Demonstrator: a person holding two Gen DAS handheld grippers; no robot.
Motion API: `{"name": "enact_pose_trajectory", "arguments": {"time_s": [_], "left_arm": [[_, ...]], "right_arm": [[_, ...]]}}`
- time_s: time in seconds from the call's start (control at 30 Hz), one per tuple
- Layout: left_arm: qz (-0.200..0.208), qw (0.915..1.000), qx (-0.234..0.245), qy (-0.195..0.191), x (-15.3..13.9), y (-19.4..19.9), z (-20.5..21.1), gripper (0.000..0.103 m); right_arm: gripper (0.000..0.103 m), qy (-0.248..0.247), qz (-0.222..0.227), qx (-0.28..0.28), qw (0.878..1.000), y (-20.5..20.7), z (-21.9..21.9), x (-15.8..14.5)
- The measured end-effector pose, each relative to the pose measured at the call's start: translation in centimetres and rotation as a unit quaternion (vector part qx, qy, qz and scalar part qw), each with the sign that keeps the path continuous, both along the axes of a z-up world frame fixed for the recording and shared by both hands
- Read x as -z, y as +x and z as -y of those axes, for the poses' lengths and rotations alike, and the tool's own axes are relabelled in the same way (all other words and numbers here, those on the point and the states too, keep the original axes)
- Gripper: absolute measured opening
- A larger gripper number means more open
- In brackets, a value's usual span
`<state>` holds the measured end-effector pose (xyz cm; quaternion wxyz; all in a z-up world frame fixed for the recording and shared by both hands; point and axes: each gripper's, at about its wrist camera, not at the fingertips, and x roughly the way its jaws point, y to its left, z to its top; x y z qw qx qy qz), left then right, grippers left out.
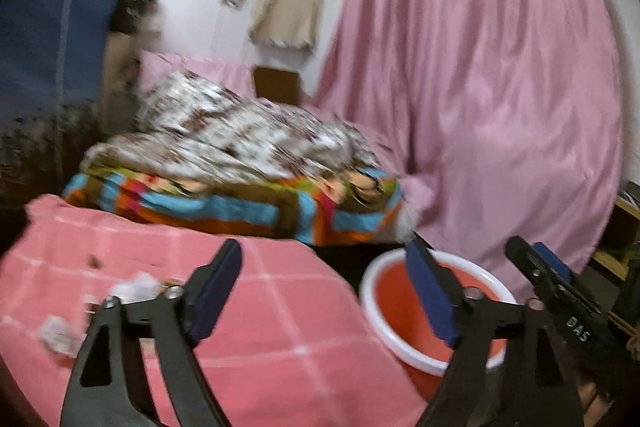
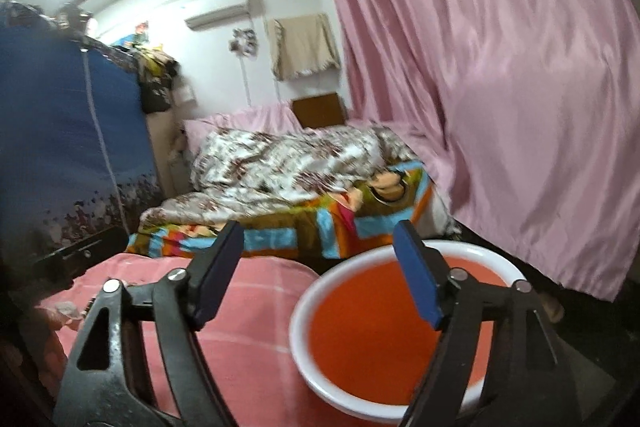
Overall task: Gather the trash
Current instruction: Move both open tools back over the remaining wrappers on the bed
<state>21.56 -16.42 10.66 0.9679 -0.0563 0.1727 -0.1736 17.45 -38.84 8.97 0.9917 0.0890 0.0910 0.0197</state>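
Crumpled white scraps of trash lie on the pink checked cloth at the lower left of the left wrist view, with another scrap nearer the edge. My left gripper is open and holds nothing, hovering above the cloth, right of the scraps. A red basin with a white rim sits beside the cloth on the right. The right gripper shows at the far right in that view. In the right wrist view my right gripper is open and holds nothing, above the basin and the cloth. One small scrap lies far left.
Beyond the cloth is a bed with a colourful patchwork blanket and a crumpled floral quilt. A pink curtain hangs on the right. A blue fabric wardrobe stands on the left.
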Motion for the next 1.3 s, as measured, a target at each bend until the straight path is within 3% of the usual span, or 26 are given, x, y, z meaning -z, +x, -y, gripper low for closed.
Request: {"name": "enact_pose_trajectory", "arguments": {"time_s": [0.07, 0.1, 0.13, 0.33, 0.67, 0.93, 1.3], "left_arm": [[0.015, 0.9996, -0.023, 0.000, -0.3, -0.9, -1.7, 0.089], [0.022, 0.9989, -0.042, 0.002, -0.5, -1.3, -2.8, 0.100], [0.031, 0.9976, -0.062, 0.001, -0.6, -1.9, -3.7, 0.102], [0.061, 0.9909, -0.119, -0.003, -0.8, -4.6, -8.9, 0.102], [0.095, 0.9826, -0.160, 0.007, -0.2, -7.9, -13.5, 0.102], [0.097, 0.9784, -0.181, 0.024, 0.5, -8.9, -17.2, 0.102], [0.077, 0.9783, -0.188, 0.041, 2.4, -8.6, -20.0, 0.102]], "right_arm": [[0.093, -0.005, 0.016, -0.012, 1.000, -0.2, -1.1, -0.4], [0.098, -0.007, 0.023, -0.017, 1.000, -0.3, -1.6, -0.6], [0.103, -0.007, 0.032, -0.023, 0.999, -0.4, -2.1, -0.7], [0.103, -0.003, 0.086, -0.057, 0.995, -1.4, -5.4, -1.7], [0.103, -0.033, 0.128, -0.099, 0.986, -1.9, -10.9, -1.8], [0.103, -0.048, 0.128, -0.123, 0.983, -1.3, -13.8, -1.0], [0.103, -0.082, 0.092, -0.160, 0.979, 0.6, -17.5, 0.5]]}}
